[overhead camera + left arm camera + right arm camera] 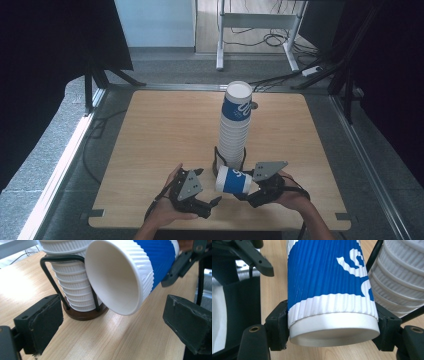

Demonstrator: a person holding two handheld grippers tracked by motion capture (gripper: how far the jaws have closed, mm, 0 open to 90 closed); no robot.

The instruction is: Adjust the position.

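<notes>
A tall cup stack (234, 127) in a wire holder (62, 272) blocks the table's (165, 130) near centre; a cup (234, 180) held sideways in the right gripper (251, 192) lies just before it, crowding the gap to the left gripper (212, 206), whose jaws stand wide apart. Bare tabletop spreads left, right and behind the stack

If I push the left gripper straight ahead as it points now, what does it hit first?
Most likely the open rim of the blue cup held sideways by the right gripper; the cup stack stands just behind. Depth is uncertain.
</notes>
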